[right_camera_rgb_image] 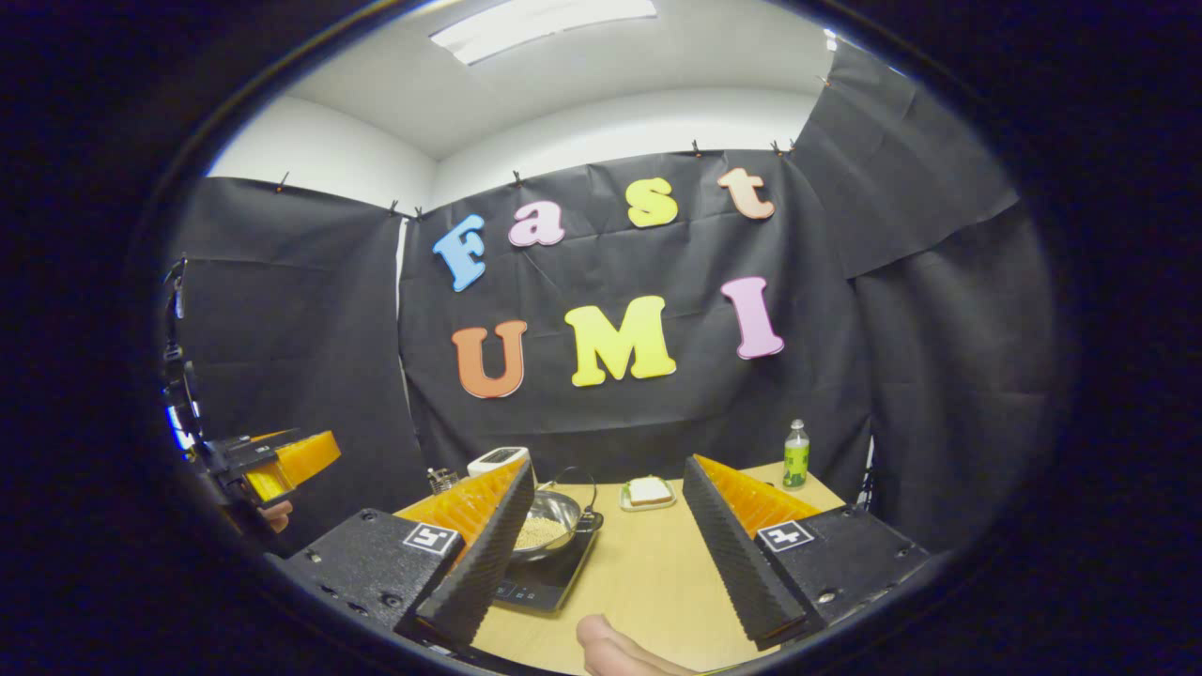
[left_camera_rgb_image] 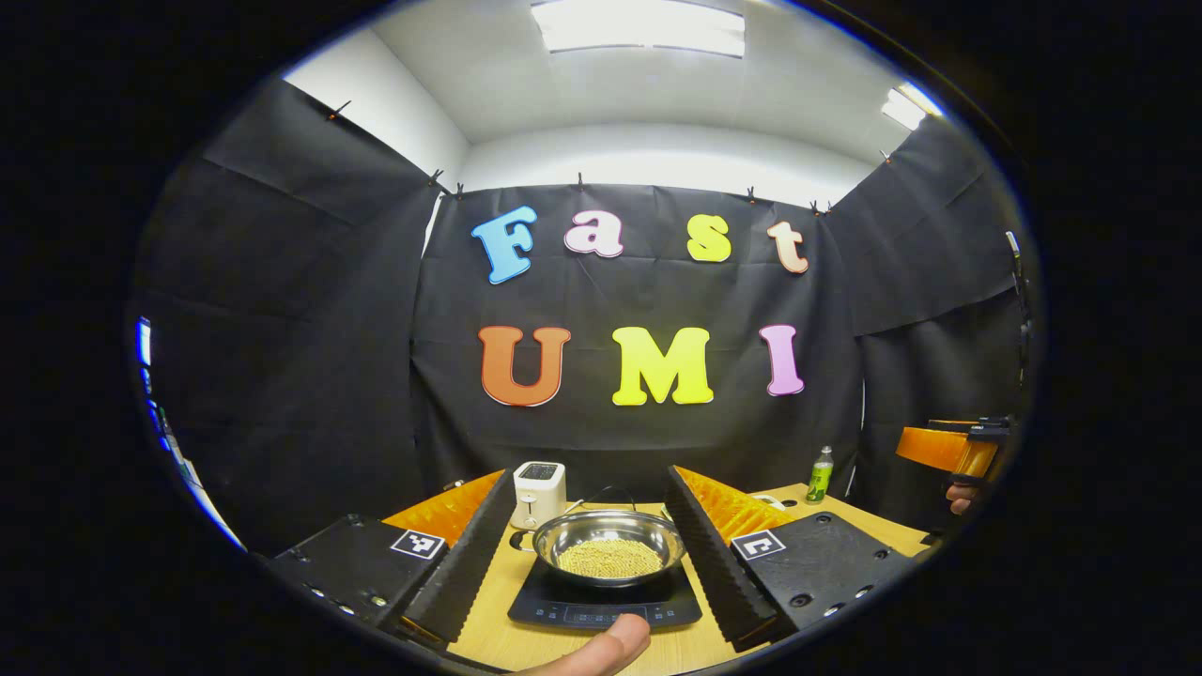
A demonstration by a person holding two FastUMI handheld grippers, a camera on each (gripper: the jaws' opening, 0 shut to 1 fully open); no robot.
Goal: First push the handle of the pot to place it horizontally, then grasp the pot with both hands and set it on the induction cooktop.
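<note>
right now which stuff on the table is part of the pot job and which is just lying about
Part of the job:
- pot, holding small grains, already sitting on the cooktop
- induction cooktop
- left claw, open
- right claw, open

Just lying about:
- white toaster
- green bottle
- small dish with a slice of bread

No legible text on objects. Black-and-white square fiducial markers [left_camera_rgb_image: 417, 544] on tool bodies: patterns, no characters. Green bottle [right_camera_rgb_image: 795, 454] label too small to read. Black induction cooktop [left_camera_rgb_image: 601, 610] panel markings blurred.
</note>
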